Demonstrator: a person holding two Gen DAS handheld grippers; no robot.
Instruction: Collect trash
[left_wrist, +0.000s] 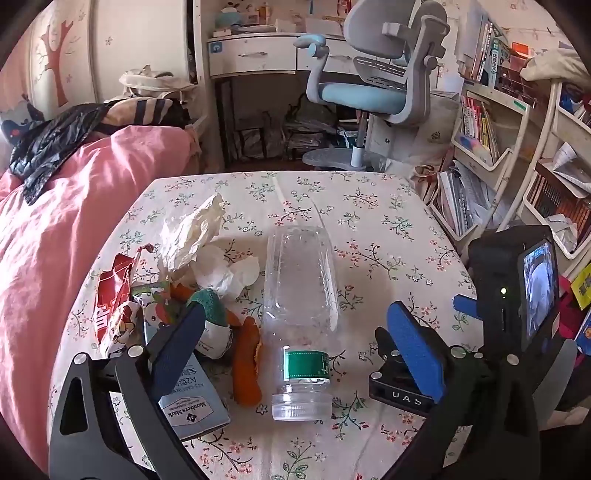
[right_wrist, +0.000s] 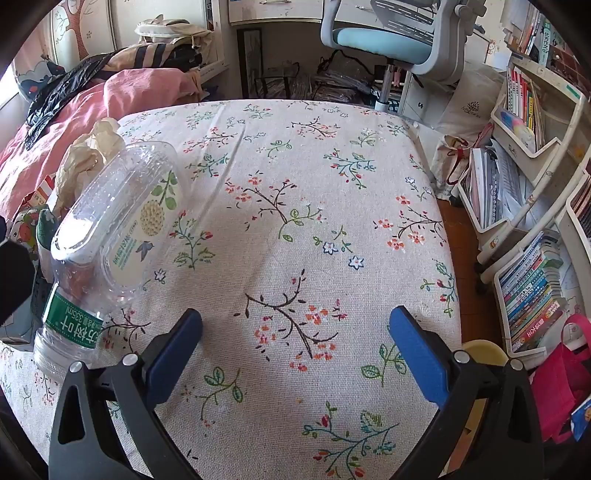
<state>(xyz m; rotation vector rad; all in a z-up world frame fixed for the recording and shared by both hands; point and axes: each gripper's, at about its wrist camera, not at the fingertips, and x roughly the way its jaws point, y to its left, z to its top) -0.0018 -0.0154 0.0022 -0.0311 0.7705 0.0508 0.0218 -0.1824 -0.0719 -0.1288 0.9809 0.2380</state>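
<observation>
both my jaws stand wide apart with nothing between them: my left gripper hovers over the empty plastic bottle, which lies on its side on the floral tablecloth, and my right gripper hangs over bare cloth just beside it. the bottle is round and light, so i judge a closing pad could roll it away or squash it. the orange peel, crumpled tissue and red wrapper crowd its left; i might nudge them off toward the pink bedding.
</observation>
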